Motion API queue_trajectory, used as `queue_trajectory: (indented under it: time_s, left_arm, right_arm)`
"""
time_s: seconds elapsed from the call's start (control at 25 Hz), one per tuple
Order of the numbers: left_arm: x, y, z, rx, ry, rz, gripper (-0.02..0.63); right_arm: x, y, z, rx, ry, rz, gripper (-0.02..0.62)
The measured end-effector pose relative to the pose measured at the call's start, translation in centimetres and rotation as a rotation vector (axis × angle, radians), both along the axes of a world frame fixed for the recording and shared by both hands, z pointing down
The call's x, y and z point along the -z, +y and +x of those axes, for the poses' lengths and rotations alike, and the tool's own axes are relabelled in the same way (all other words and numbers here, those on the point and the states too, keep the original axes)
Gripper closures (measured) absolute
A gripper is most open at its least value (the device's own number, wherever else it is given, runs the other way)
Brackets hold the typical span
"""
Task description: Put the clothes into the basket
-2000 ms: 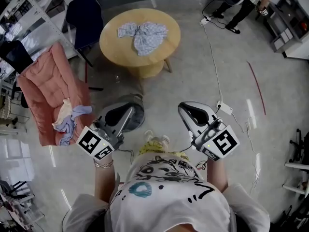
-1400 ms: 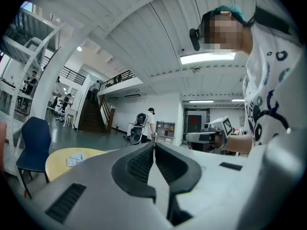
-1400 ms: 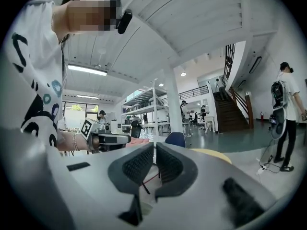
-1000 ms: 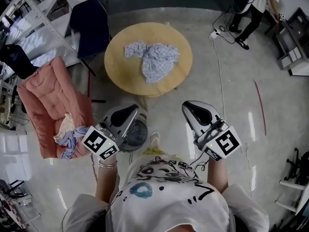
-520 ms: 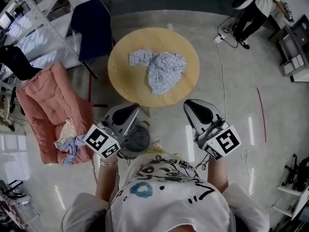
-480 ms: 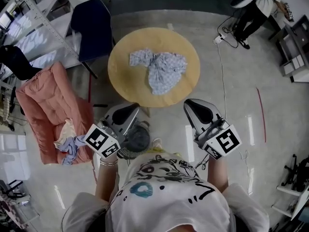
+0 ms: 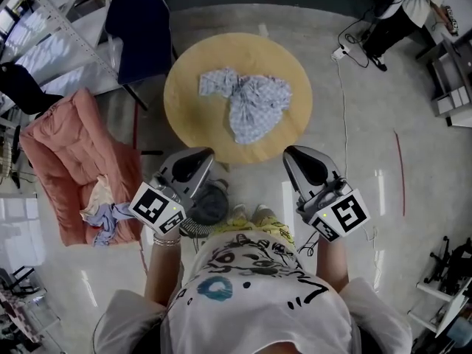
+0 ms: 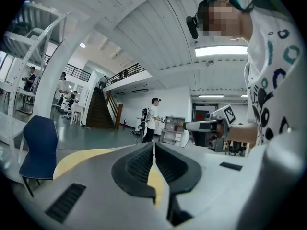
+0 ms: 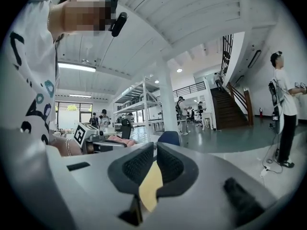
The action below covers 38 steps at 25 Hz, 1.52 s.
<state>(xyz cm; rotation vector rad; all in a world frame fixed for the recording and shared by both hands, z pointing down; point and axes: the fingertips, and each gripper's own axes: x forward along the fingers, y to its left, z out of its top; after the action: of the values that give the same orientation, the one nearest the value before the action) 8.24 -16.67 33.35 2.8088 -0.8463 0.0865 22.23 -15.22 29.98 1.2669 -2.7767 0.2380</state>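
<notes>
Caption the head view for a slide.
Left gripper and right gripper, shut and empty, point toward a round table bearing crumpled clothes.

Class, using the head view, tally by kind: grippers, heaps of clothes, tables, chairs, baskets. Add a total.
Grippers: 2 (left gripper, right gripper)
Clothes heaps: 2 (checked heap, mixed heap)
Round table: 1
Blue chair: 1
Basket: 1
Total: 7

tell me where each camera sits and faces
Head view: on the head, facing steeply down at table, clothes, left gripper, right gripper, own shirt.
Left gripper view: on that gripper, facing roughly level over shut jaws; shirt at right.
Right gripper view: likewise; shirt at left.
Shared: both gripper views show the blue chair and the other gripper.
</notes>
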Motion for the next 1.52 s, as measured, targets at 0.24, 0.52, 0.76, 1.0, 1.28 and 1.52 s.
queue_trajectory:
  time_s: [0.24, 0.52, 0.76, 1.0, 1.28, 1.52]
  left_arm:
    - [-2.1, -2.8, 0.3, 0.060, 0.003, -0.025, 0.580]
    - [-4.0, -7.1, -0.2, 0.143, 0.008, -0.016, 0.580]
    - [-5.7, -10.8, 0.7, 0.156, 0.024, -0.052, 0.580]
    - [-9.0, -14.6, 1.7, 0.189, 0.009, -0.081, 0.580]
    - [-11.8, -17.1, 2.0, 0.210, 0.040, -0.133, 0.580]
    - [-14.1, -19.1, 2.2, 0.217, 0.027, -0.172, 0.580]
  right_arm:
    - [-2.7, -3.0, 0.8, 0.012, 0.006, -0.061, 0.563]
    - [-4.2, -8.5, 1.0, 0.088, 0.036, -0.067, 0.563]
    - [-6.5, -13.0, 1.1, 0.164, 0.064, -0.118, 0.563]
    - [-10.3, -17.3, 1.5, 0.176, 0.072, -0.182, 0.563]
    - [-14.3, -20.3, 1.3, 0.195, 0.070, -0.281, 0.543]
    - [-17.0, -22.2, 1.0, 0.217, 0.109, -0.330, 0.490]
